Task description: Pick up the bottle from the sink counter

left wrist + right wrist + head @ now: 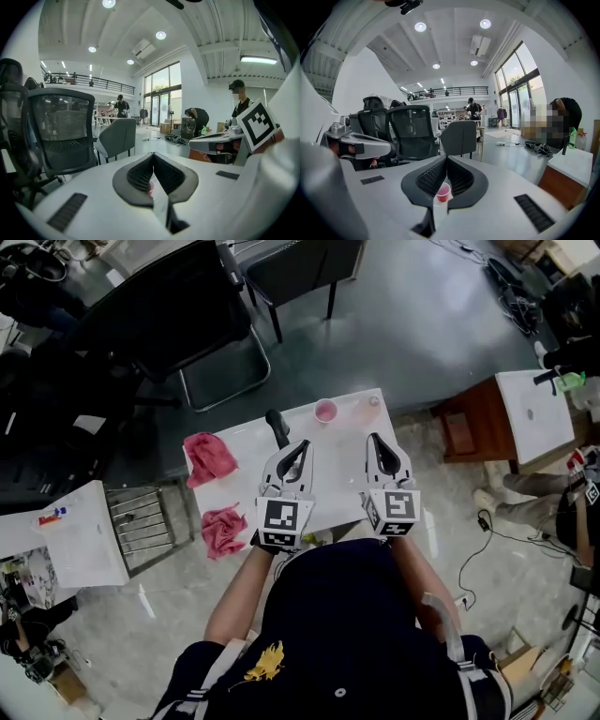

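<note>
Both grippers hang over the near edge of a white table (246,437). The left gripper (300,446) and the right gripper (376,440) each have their fingers pressed together on nothing. Past the tips a pink cup (325,411) stands at the table's far edge, and it shows through the gap under the right gripper's pads; it is not the target.

The bottle (569,382) looks to be the green one on the sink counter (544,427), well apart to the person's right, at a far corner just beside a black tap (547,377).

As I see it, the job is a reach not yet begun. The right gripper is the nearer, so I would turn that way and spread its fingers well before arriving. I'd come in roughly level on the side away from the tap, straddle the body rather than the neck, squeeze firmly, then lift straight up.
</note>
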